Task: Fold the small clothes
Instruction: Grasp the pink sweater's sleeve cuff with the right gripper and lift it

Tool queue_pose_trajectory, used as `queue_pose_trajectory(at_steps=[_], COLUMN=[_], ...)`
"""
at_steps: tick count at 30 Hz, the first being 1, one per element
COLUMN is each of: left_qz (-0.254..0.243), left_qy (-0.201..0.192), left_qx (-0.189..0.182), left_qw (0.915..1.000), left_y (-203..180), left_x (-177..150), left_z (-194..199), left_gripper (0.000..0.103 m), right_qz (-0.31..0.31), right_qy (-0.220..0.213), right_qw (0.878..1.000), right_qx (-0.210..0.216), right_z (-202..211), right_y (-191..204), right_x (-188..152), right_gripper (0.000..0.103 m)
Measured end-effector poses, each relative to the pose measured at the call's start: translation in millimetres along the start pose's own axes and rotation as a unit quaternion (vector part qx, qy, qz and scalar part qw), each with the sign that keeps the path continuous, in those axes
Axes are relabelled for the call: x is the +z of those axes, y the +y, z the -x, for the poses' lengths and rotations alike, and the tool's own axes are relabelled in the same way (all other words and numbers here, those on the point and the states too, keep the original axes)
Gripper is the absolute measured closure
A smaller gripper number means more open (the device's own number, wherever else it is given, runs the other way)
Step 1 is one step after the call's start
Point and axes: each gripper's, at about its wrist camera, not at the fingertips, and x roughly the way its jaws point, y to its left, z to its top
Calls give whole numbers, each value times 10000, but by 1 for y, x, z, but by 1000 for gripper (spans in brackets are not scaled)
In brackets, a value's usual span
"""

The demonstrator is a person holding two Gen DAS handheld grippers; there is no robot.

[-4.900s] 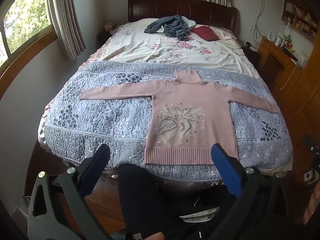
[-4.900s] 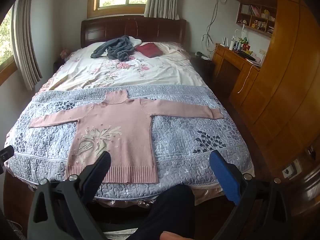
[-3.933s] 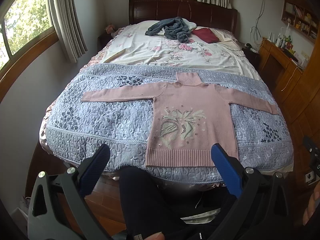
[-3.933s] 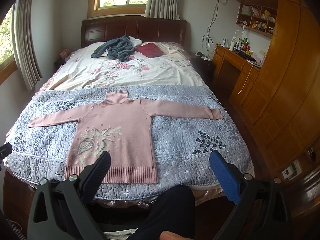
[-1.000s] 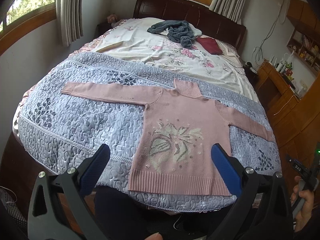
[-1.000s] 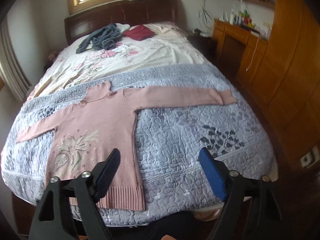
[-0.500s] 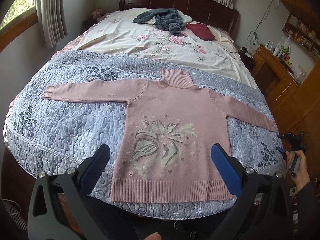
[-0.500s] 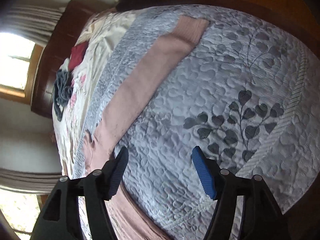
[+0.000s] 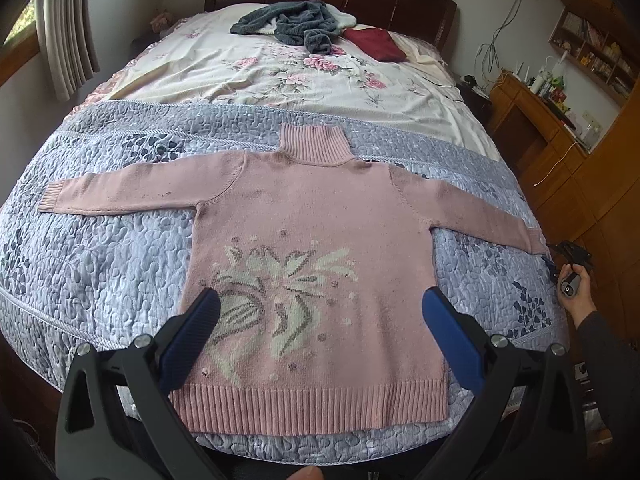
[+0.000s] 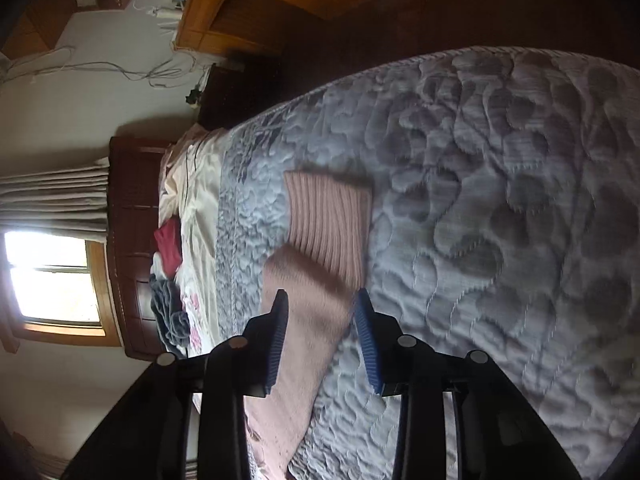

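Swung low over right sleeve cuff (image 10: 328,224) since half a second back: right gripper (image 10: 320,320), unclenched, straddling sleeve. Left gripper (image 9: 320,320) gaping, idle over pink turtleneck sweater (image 9: 312,280). Best pinched at cuff, 12 o'clock of tips, one layer only.

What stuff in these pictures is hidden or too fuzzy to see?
- Left wrist view: the pink sweater's bottom-left hem corner is covered by the left hand-held gripper.
- Left wrist view: items on the wooden shelf are too small to identify.
- Left wrist view: the right hand-held gripper sits at the edge, too small to read.
- Right wrist view: the sleeve cuff is motion-blurred; contact with the fingers is unclear.
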Motion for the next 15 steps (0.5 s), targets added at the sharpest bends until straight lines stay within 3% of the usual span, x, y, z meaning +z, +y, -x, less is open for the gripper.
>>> queue_pose_trajectory(at_steps=[5, 12, 15], left_qz=[205, 647, 842], left_qy=[265, 517, 673], left_qx=[-141, -492, -571], left_qw=[9993, 9954, 9925], left_y=[0, 12, 23], left_x=[4, 10, 9], left_z=[-27, -51, -61], left_gripper=[3, 3, 3], right_qz=[-17, 215, 413], right_qy=[-127, -192, -217], right_qw=[9993, 9986, 9975], right_qx=[-365, -436, -539], right_z=[-24, -43, -45], right_y=[-8, 1, 9], right_x=[17, 26, 27], right_gripper=[68, 69, 94])
